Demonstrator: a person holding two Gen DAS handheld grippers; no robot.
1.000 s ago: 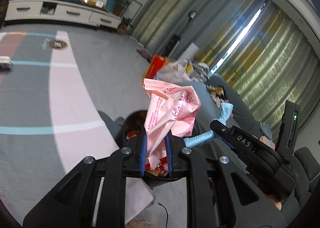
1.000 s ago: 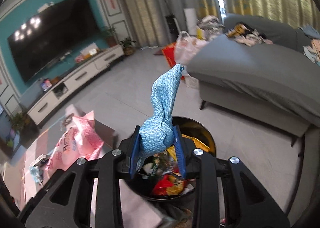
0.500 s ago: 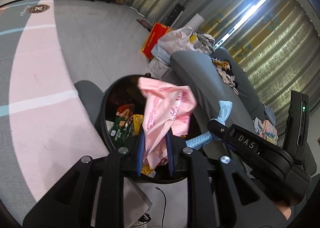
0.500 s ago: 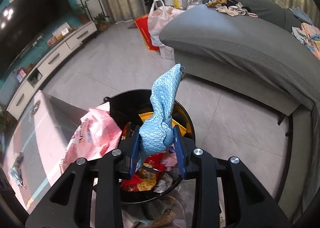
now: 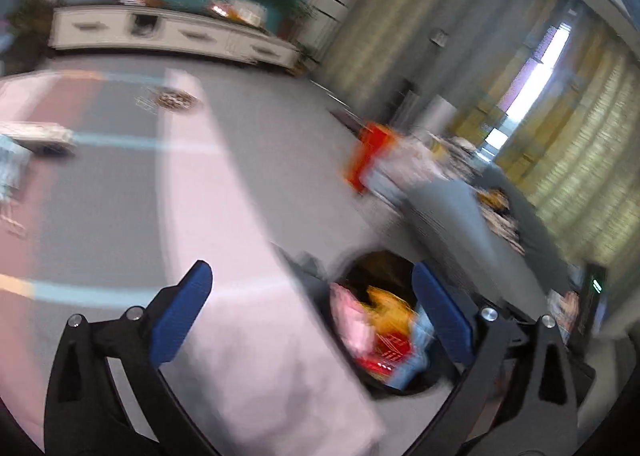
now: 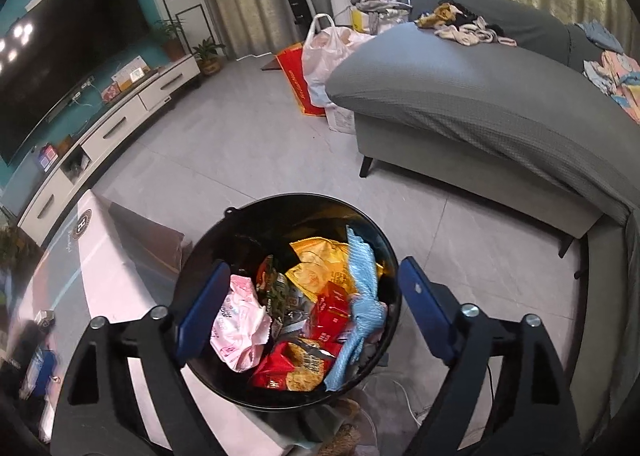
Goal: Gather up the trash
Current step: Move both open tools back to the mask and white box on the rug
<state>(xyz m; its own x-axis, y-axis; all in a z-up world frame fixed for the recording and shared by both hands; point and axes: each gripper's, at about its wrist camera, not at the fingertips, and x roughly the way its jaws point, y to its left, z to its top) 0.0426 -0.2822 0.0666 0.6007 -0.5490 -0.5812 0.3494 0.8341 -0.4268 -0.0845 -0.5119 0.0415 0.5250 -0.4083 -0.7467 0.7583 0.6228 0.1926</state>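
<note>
A round black trash bin (image 6: 208, 252) stands on the floor beside a low table, full of wrappers. In it lie a crumpled pink bag (image 6: 238, 322) at the left and a blue cloth (image 6: 362, 296) draped along the right side. My right gripper (image 6: 312, 278) hangs over the bin, its jaws opening, nothing between the blue pads. The left wrist view is blurred: my left gripper (image 5: 312, 276) has its jaws opening wide and empty over the table's edge, with the bin (image 5: 404, 386) and the pink bag (image 5: 354, 320) low at the right.
A low table with a pink and grey cover (image 6: 100, 256) stands left of the bin. A grey sofa (image 6: 480, 103) with clothes fills the right. Bags (image 6: 324, 55) stand by its end. A TV cabinet (image 6: 120, 123) lines the far wall.
Both grippers have let go: the pink bag and the blue cloth have dropped into the bin. The left gripper has swung back toward the table; the right has sunk slightly.
</note>
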